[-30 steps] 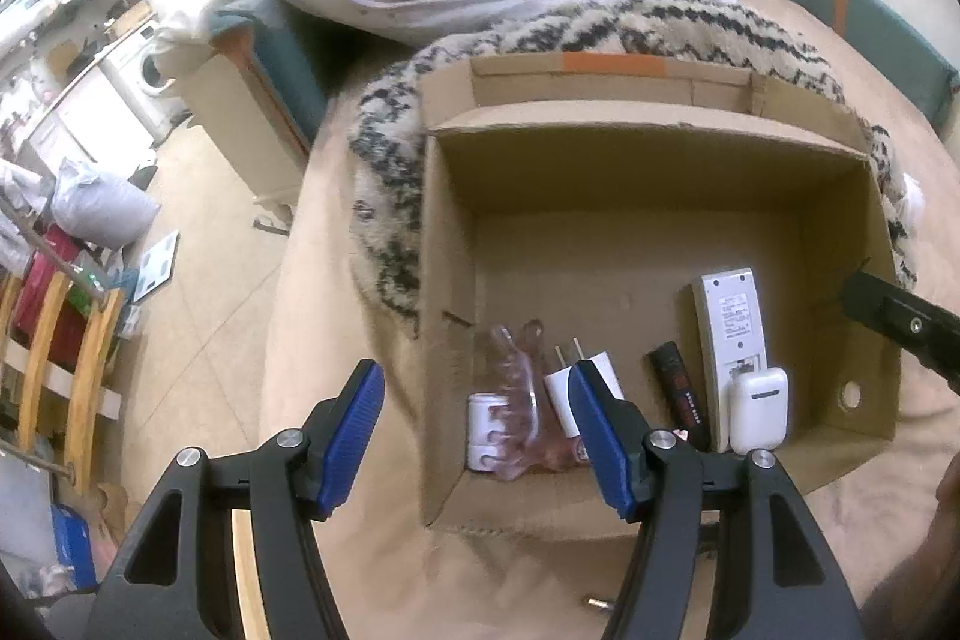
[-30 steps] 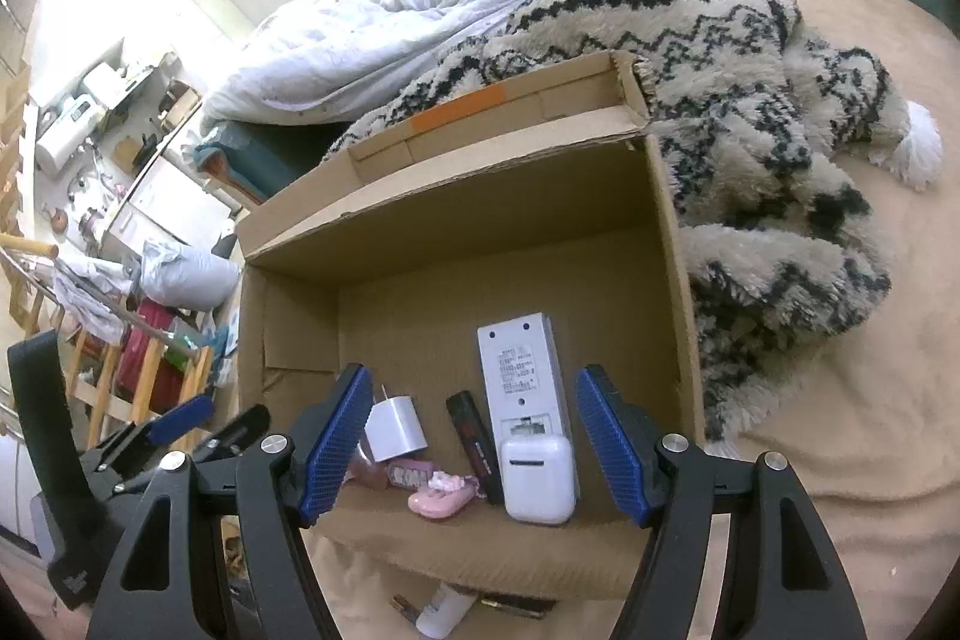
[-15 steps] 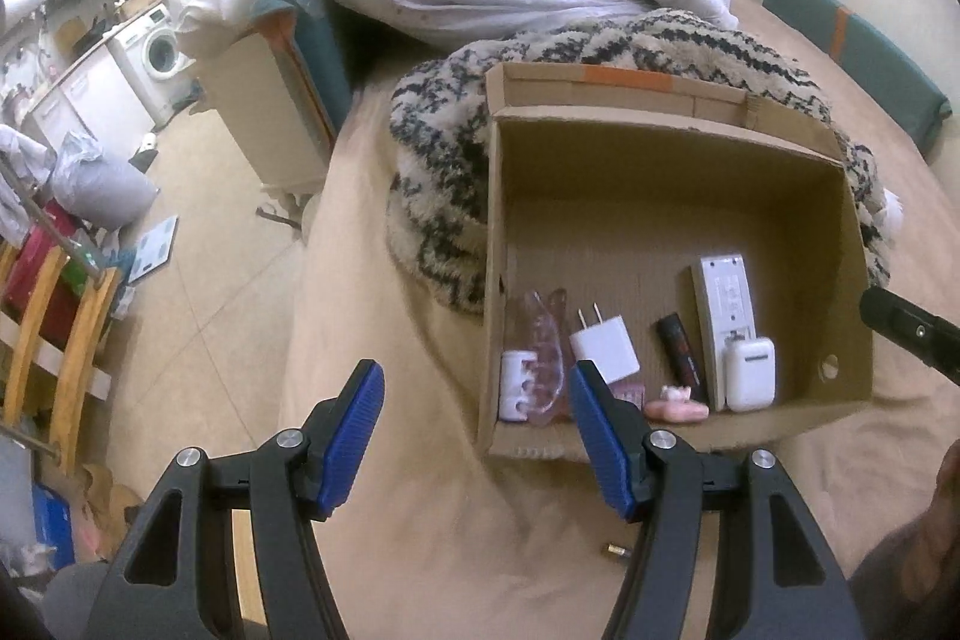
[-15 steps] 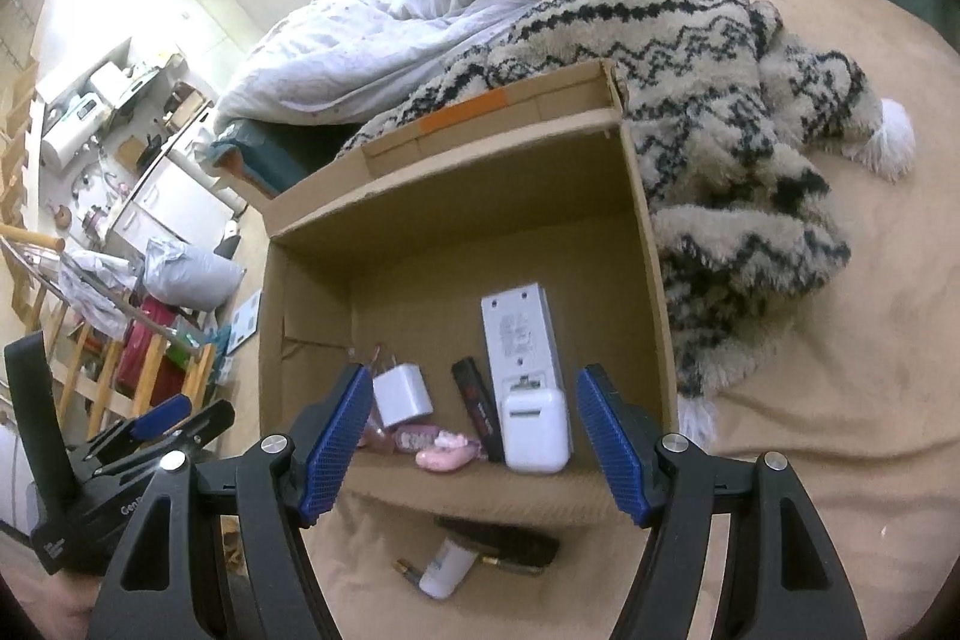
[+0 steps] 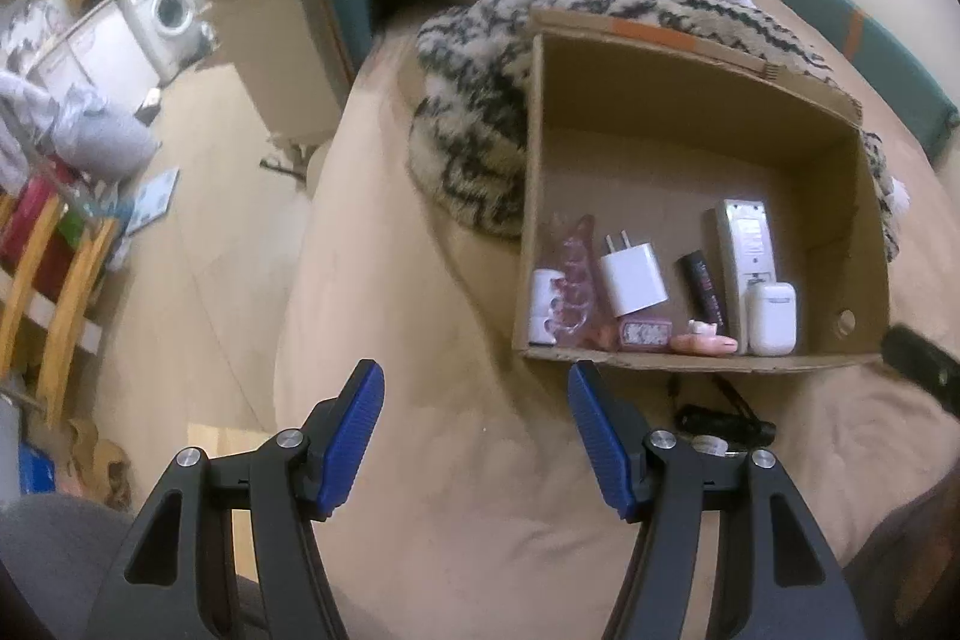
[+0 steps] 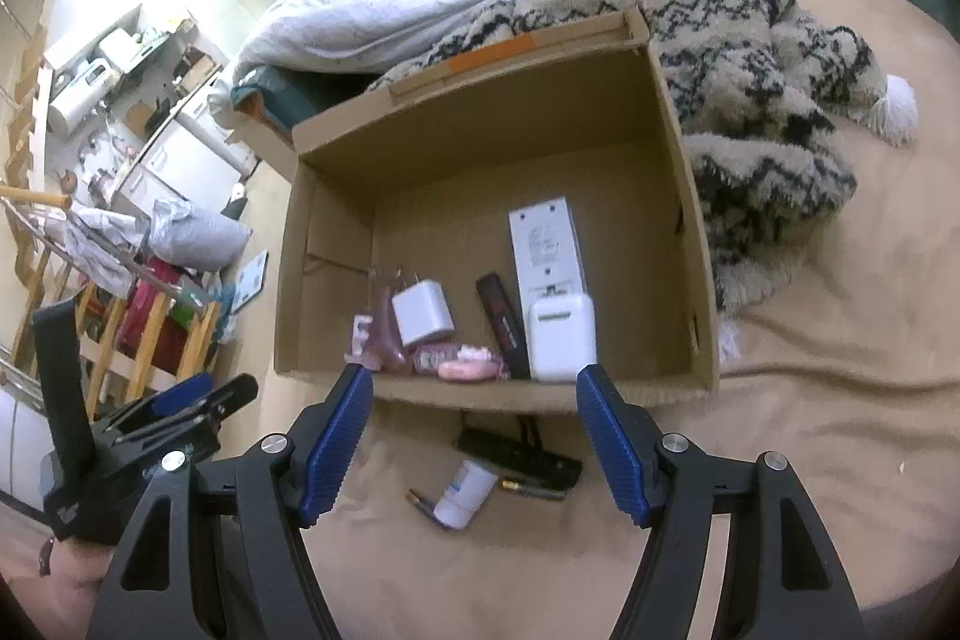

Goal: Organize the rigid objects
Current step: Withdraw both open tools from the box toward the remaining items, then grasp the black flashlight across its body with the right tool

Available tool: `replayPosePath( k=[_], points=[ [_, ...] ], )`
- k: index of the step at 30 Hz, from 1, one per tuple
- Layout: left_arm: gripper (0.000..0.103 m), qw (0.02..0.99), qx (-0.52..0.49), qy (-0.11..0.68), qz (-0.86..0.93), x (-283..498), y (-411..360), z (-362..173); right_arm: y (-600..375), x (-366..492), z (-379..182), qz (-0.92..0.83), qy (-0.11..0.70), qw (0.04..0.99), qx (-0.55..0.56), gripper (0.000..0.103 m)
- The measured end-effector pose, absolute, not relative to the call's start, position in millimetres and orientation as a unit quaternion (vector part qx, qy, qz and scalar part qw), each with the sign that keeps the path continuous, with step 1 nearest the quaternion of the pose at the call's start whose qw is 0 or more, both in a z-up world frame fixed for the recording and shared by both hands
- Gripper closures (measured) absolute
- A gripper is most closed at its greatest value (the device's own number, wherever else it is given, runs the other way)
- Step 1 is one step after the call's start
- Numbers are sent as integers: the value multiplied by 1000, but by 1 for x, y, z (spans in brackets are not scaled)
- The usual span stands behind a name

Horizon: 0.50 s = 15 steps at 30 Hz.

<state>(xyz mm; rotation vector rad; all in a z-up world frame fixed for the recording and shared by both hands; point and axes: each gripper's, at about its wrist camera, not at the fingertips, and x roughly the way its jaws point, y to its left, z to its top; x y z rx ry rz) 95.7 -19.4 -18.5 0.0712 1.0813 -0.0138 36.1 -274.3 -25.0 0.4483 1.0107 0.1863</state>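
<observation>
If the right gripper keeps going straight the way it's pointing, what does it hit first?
Probably the cardboard box's near wall, or the white earbud case just behind it; depth is unclear. The right gripper is open and empty.

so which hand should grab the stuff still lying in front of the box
Right, probably. The right gripper is open and empty, with the white tube and batteries lying between its fingers; the left gripper points beside them.

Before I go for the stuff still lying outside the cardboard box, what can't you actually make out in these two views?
- Black item beside the box: right wrist view, too dark and blurred to identify; in the left wrist view the left gripper partly covers it.
- White tube label: too small to read.
- Remote print: blurred.
- Right gripper: only a tip shows at the left wrist view's edge.
</observation>
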Motion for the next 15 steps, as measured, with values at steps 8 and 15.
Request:
replayPosePath(
  k=[8, 15],
  points=[
    [42, 848, 12, 529, 16, 104, -8, -30, -272, 41, -42, 72, 502, 837, 203, 29],
    [42, 845, -12, 534, 19, 104, -1, -30, -266, 44, -49, 64, 509, 839, 184, 26]
  ],
)
